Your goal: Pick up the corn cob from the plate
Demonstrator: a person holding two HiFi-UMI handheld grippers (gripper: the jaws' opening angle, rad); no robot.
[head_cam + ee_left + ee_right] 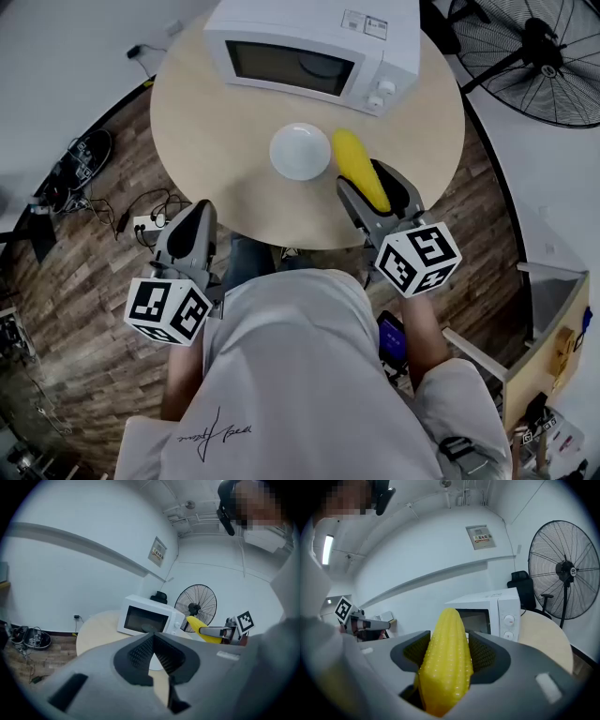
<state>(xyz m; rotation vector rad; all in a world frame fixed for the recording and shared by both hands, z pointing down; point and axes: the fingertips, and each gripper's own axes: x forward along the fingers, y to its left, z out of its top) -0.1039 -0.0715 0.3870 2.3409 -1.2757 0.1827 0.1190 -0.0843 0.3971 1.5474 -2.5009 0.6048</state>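
The yellow corn cob is clamped between the jaws of my right gripper, lifted just right of the empty white plate on the round table. In the right gripper view the corn cob fills the gap of the right gripper and points up and away. My left gripper hangs at the table's near left edge, jaws shut on nothing. From the left gripper view, that left gripper faces the microwave, with the corn cob off to the right.
A white microwave stands at the back of the table, door closed. A black floor fan is to the far right. A power strip and cables lie on the wood floor at the left.
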